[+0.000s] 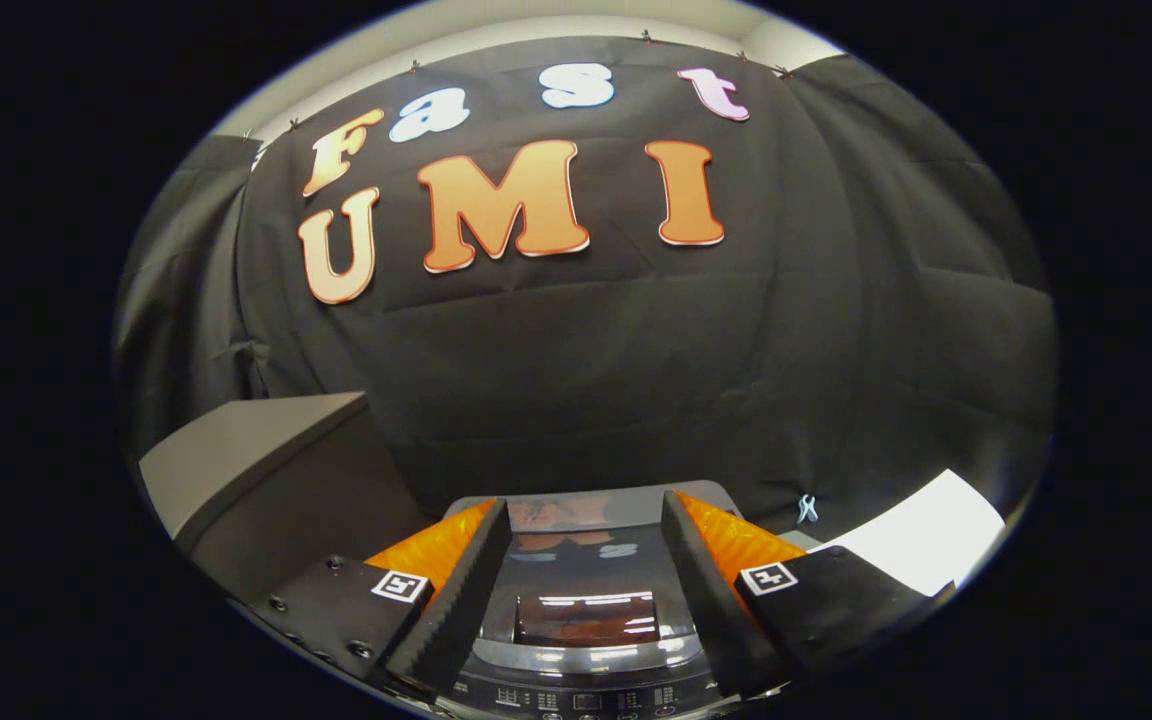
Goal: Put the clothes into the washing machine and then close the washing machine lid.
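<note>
The washing machine (pixel 586 640) sits low, directly under and between my fingers. Its dark glossy lid (pixel 586 560) lies flat and shut, mirroring the wall behind it. A control panel (pixel 586 697) with small buttons runs along its near edge. My gripper (pixel 586 520) hovers above the lid with its fingers spread wide apart and nothing between them. I see no clothes.
A grey box-like surface (pixel 246 450) stands to the left of the machine. A white flat surface (pixel 926 535) lies to the right. A small pale clip (pixel 807 508) hangs on the black cloth wall behind the machine.
</note>
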Motion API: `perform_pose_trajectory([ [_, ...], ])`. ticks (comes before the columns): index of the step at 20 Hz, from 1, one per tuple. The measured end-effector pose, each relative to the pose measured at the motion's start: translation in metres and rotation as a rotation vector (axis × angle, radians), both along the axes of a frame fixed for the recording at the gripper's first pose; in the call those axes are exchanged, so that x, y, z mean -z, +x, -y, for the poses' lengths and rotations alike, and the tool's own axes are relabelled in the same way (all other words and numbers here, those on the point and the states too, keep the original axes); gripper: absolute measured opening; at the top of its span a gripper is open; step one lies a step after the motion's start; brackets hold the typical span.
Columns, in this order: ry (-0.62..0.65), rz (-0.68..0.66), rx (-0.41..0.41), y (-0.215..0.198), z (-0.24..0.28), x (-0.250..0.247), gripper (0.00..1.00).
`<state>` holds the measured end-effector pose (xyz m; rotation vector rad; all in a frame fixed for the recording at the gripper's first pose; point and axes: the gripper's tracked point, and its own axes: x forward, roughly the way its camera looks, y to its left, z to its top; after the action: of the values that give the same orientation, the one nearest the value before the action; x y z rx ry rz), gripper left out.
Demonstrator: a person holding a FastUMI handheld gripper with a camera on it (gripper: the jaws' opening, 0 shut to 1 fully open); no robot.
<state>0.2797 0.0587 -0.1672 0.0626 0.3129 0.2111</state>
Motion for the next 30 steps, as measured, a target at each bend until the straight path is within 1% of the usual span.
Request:
perform_pose_trajectory([
  [3, 0.021, 0.083, -0.025, -0.019, 0.0, -0.047, 0.97],
  [7, 0.047, 0.199, -0.034, -0.053, 0.008, -0.119, 0.97],
  [9, 0.015, 0.228, -0.043, -0.073, 0.016, -0.142, 0.97],
  [12, -0.043, 0.254, -0.012, -0.107, 0.044, -0.168, 0.97],
  [15, -0.051, 0.267, 0.008, -0.148, 0.067, -0.187, 0.97],
  [18, -0.05, 0.28, 0.023, -0.173, 0.075, -0.199, 0.97],
  [21, -0.02, 0.304, 0.035, -0.192, 0.08, -0.216, 0.97],
  [25, 0.002, 0.334, 0.041, -0.203, 0.085, -0.229, 0.97],
  [30, 0.012, 0.36, 0.036, -0.206, 0.085, -0.236, 0.97],
])
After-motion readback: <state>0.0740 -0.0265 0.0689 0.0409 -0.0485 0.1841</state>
